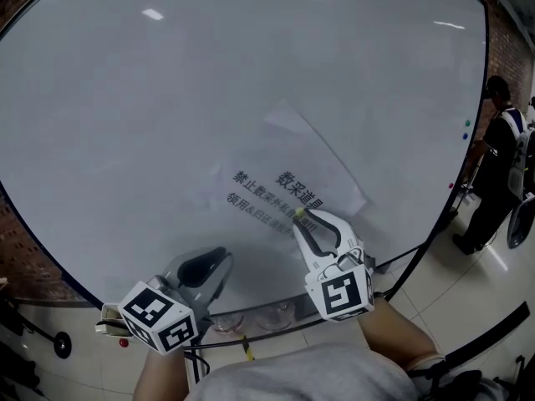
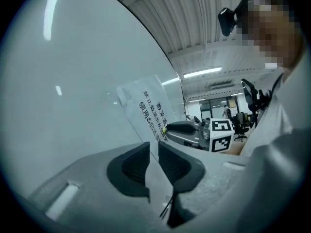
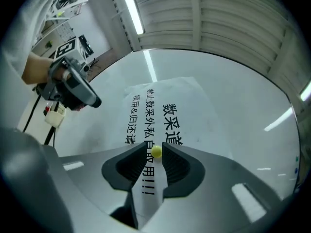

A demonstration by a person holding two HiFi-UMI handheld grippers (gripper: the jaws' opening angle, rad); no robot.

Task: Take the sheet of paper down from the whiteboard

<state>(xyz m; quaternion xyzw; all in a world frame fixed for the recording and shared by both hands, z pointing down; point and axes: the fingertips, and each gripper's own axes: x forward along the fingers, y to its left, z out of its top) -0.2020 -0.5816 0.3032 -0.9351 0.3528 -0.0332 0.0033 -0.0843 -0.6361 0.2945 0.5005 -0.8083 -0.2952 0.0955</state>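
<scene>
Fingers (image 3: 180, 166) parted, both grippers.
Right gripper (image 3: 153, 148) straddles yellow magnet (image 3: 156, 152) on sheet of paper (image 3: 170, 106) (no squeeze visible); left gripper (image 2: 154, 144) narrowly open, empty, near whiteboard (image 1: 167, 98).

Head view peers steeply down onto the whiteboard (image 1: 167, 98); both gripper views ride close along it, sharing the sheet of paper (image 3: 170, 101).
</scene>
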